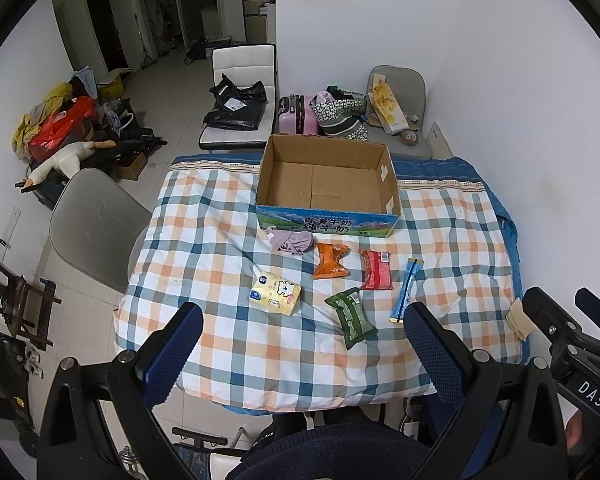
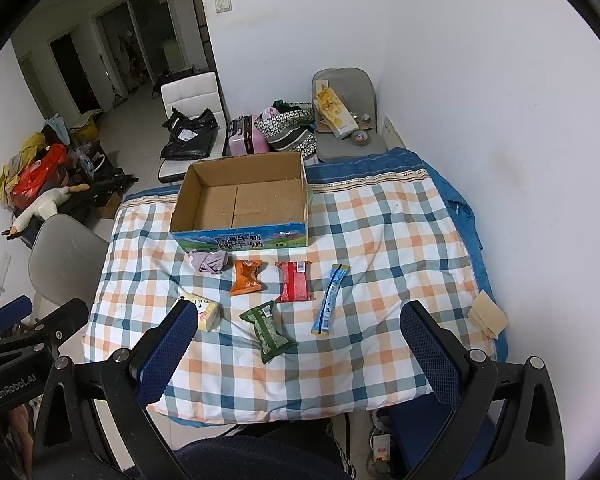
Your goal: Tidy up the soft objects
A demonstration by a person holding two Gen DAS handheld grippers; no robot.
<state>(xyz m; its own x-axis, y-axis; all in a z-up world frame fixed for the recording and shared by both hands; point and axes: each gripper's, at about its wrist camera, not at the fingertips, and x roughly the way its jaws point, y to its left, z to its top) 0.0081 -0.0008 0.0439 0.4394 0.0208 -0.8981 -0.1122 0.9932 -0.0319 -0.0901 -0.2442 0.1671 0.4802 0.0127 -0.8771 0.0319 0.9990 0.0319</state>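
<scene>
An open cardboard box [image 1: 328, 216] [image 2: 240, 236], with nothing inside, stands at the back of the checked table. In front of it lie a pink crumpled cloth [image 1: 291, 241] [image 2: 209, 261], an orange packet [image 1: 331, 261] [image 2: 247, 277], a red packet [image 1: 376, 269] [image 2: 296, 281], a blue stick packet [image 1: 406, 290] [image 2: 330, 299], a green packet [image 1: 351, 317] [image 2: 269, 331] and a yellow tissue pack [image 1: 276, 293] [image 2: 206, 314]. My left gripper [image 1: 304, 314] and my right gripper [image 2: 300, 312] are both open and hold nothing, held above the table's near edge.
A beige folded cloth [image 2: 487, 315] [image 1: 518, 318] lies at the table's right edge. A grey chair [image 1: 96, 224] stands left of the table. A white chair with black bags [image 1: 240, 100], a pink suitcase [image 1: 296, 114] and another grey chair [image 1: 400, 108] stand behind it. A wall is on the right.
</scene>
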